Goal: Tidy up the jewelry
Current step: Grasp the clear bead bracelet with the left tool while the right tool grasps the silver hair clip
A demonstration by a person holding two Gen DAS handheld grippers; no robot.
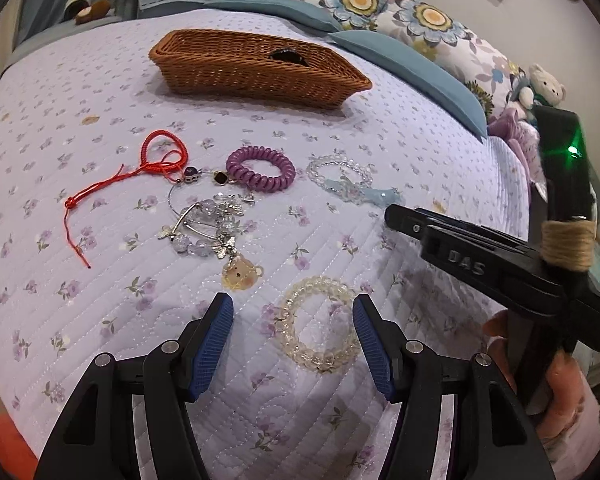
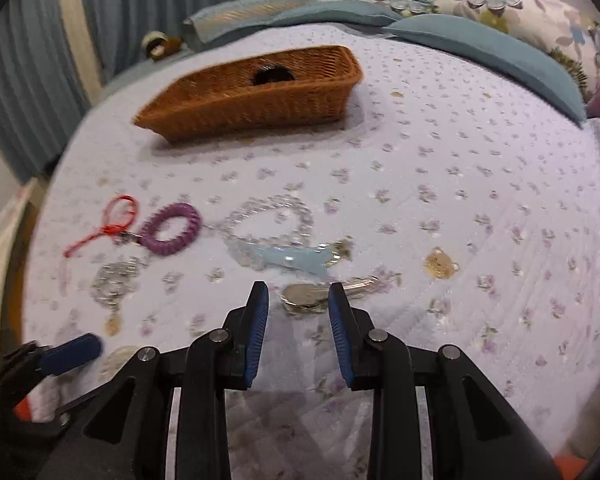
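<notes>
On the bed [image 1: 100,80], the wicker basket [image 1: 256,68] lies lengthwise far behind scattered bracelets; left gripper [image 1: 293,346] fingers released around the clear bead bracelet [image 1: 320,324], right gripper [image 2: 298,334] fingers released, empty.

Lavender floral quilt on a bed [image 2: 440,168], blurred in places. Wicker basket [image 2: 256,96] lay at the far side, a dark item [image 2: 272,75] inside it. Left group: red cord bracelet [image 2: 112,222], just beside it a purple coil band [image 2: 172,229], below them a silver charm cluster [image 2: 114,280]. Centre: clear bead bracelet [image 2: 272,216] with a pale blue pendant [image 2: 296,258]. Right gripper [image 2: 298,320] stood with fingers apart, bare, a silvery key-like piece [image 2: 308,296] on the quilt between the tips. Left gripper's blue finger [image 2: 72,354] showed at the lower left. Teal pillows [image 2: 480,50] lay behind.
</notes>
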